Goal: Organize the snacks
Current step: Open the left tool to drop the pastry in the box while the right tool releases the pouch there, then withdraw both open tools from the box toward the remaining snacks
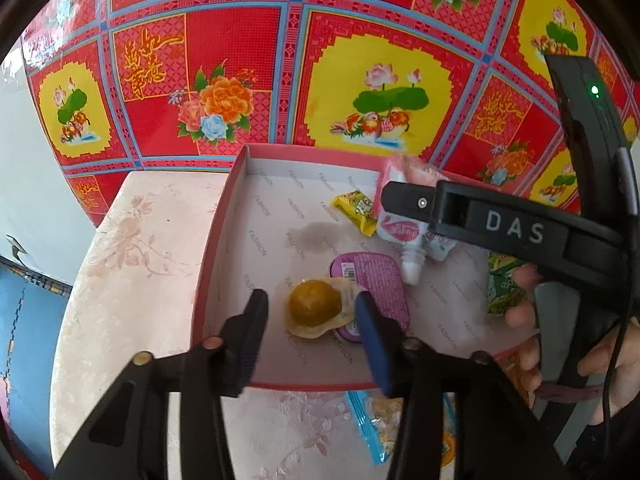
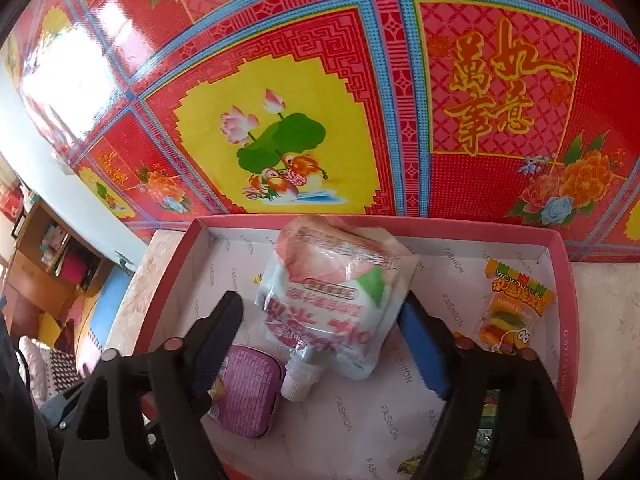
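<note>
The pink box (image 1: pixel 224 220) sits on the table. In it, the left gripper (image 1: pixel 310 312) stands open around a round yellow snack (image 1: pixel 316 306) (not squeezing it). That snack leans on a purple tub (image 2: pixel 246 392). The right gripper (image 2: pixel 326 320) is wide open around a white drink pouch (image 2: pixel 332 300) in the middle of the box; its blue pad seems to touch the pouch.

left wrist: steep, close over box (image 1: pixel 224 216) | right wrist: likewise, closer | shared: pouch (image 2: pixel 336 292)
</note>
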Action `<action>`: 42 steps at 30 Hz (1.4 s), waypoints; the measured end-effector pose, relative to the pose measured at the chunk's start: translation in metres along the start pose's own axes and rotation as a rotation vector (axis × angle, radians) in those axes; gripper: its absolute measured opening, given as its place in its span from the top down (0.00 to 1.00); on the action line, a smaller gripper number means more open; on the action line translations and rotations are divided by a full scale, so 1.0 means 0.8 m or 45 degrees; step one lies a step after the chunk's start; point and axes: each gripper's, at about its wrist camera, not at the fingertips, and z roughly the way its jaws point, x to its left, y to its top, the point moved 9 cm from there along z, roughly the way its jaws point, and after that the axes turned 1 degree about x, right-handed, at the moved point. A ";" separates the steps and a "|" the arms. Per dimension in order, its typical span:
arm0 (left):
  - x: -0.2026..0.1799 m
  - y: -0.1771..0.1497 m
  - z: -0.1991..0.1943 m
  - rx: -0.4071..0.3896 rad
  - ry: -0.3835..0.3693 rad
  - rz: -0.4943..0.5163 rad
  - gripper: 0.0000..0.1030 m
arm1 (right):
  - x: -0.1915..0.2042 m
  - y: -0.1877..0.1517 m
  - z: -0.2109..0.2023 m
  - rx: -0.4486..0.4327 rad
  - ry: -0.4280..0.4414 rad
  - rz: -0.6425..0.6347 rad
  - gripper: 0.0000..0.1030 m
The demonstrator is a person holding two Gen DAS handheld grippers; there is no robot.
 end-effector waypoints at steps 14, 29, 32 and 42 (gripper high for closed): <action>-0.003 -0.007 -0.026 -0.038 -0.009 0.003 0.51 | -0.017 -0.001 -0.055 -0.119 0.010 0.032 0.19; -0.008 -0.023 -0.055 -0.058 -0.028 -0.018 0.51 | -0.037 -0.030 -0.111 -0.135 0.004 0.108 0.19; -0.008 -0.027 -0.061 -0.058 -0.030 -0.023 0.51 | -0.040 -0.041 -0.121 -0.129 0.004 0.127 0.19; -0.010 -0.042 -0.073 -0.027 -0.052 -0.018 0.51 | -0.055 -0.083 -0.152 -0.109 -0.064 0.145 0.19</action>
